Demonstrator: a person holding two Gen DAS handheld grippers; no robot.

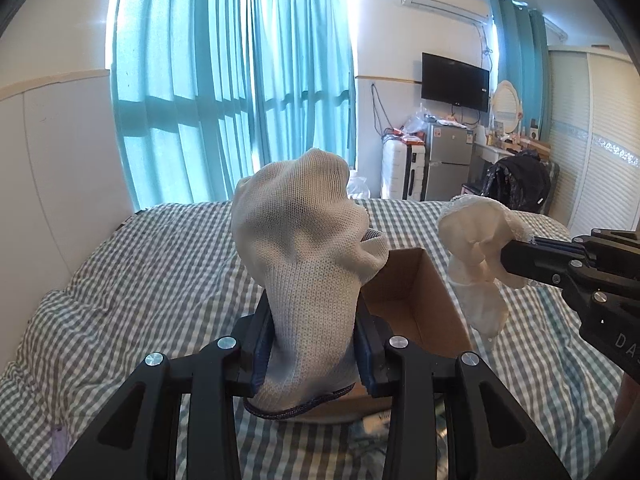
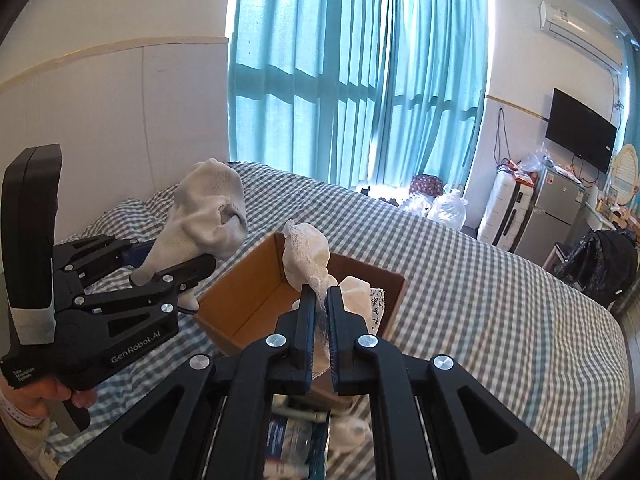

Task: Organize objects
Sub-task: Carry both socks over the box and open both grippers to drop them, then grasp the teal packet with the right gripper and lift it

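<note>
Two tools clamped, left tool [image 1: 312,360] gripping white sock [image 1: 304,240], right tool [image 2: 319,320] pinching lace cloth [image 2: 306,260]

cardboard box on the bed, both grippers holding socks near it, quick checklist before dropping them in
1. Left gripper grip on the grey sock: ok, fingers closed on its lower part, the rest standing above them.
2. Right gripper grip on the lace sock: ok, pinched by a thin fold.
3. Cardboard box open: ok, top is open, facing up.
4. Room inside: ok, one white item lies at the far side, brown floor shows.
5. Lace sock over the opening: ok in the right wrist view.
6. Grey sock over the opening: cannot tell, it looks to be at the box's left edge.
</note>
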